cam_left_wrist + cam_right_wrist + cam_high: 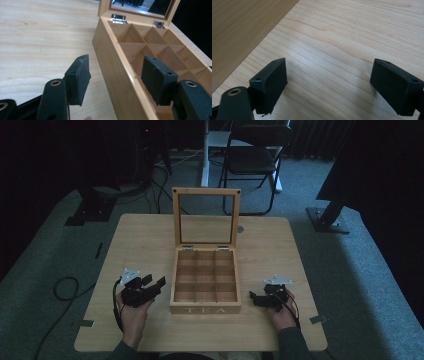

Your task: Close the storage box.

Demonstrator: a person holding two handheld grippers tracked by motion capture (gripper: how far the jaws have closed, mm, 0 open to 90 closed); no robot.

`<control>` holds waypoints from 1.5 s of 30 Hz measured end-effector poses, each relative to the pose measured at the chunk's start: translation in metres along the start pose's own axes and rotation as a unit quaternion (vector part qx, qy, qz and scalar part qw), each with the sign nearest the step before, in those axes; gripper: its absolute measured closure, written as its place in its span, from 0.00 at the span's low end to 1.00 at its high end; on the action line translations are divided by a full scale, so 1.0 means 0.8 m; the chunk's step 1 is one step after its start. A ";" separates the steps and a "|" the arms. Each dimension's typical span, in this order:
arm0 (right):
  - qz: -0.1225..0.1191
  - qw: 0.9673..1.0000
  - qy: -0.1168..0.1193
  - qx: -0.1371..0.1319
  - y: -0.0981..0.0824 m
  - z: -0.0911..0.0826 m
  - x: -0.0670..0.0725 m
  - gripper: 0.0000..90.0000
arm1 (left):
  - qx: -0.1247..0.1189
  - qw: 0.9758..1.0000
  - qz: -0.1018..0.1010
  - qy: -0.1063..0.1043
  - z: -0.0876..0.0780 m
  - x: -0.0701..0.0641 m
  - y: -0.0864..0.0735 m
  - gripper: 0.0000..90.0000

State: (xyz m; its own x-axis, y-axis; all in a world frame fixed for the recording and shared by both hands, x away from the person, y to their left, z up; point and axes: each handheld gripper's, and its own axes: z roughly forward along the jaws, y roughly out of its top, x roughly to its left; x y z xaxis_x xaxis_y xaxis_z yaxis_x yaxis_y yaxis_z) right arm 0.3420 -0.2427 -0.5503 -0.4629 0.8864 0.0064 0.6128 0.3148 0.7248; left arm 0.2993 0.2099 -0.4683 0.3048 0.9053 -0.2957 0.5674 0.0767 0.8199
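Pale wood tabletop (260, 245), fine straight grain, squarish with rounded corners; at its centre a light wooden tea box (205, 307), rectangular, "TEA" lettered on the front wall, interior split by thin wooden dividers into a three-by-three grid of bare compartments; glass-paned lid (205, 217) stands upright at the box's 12 o'clock edge on two small metal hinges (118, 18).

Left gripper (153, 285): matte black, blocky rectangular pads, jaws spread wide, holding nothing; in the left gripper view the box's side wall runs up between the two pads, one pad (78, 79) over bare tabletop, the other pad (158, 78) over the compartments; contact with the wall cannot be judged. From the high view the box lies at this gripper's 3 o'clock, just beside it.

Right gripper (254, 299): same black pads, jaws wide apart, nothing between them but tabletop grain; box at its 9 o'clock, near, not touching; the box's flat side wall shows at 10 o'clock in the right gripper view.
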 end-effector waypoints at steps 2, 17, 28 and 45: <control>-0.003 1.000 0.002 0.000 0.000 0.000 0.000 0.15 | -0.003 1.000 0.006 0.002 0.001 -0.001 0.007 0.45; -0.005 1.000 0.005 0.000 0.000 0.000 -0.001 0.15 | -0.019 1.000 0.023 0.008 0.003 -0.004 0.035 0.44; -0.006 1.000 0.005 0.000 0.000 0.000 -0.001 0.15 | -0.031 0.999 0.042 0.007 0.007 -0.013 0.062 0.44; -0.006 1.000 0.005 -0.001 0.000 0.000 -0.001 0.15 | -0.049 0.997 0.059 0.011 0.018 -0.015 0.093 0.43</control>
State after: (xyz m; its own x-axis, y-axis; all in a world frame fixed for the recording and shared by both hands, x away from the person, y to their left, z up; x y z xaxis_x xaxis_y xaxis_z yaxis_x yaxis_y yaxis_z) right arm 0.3426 -0.2430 -0.5503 -0.4767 0.8790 0.0046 0.6060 0.3249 0.7261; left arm 0.3491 0.1991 -0.4107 0.3481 0.9191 -0.1845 0.4501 0.0088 0.8929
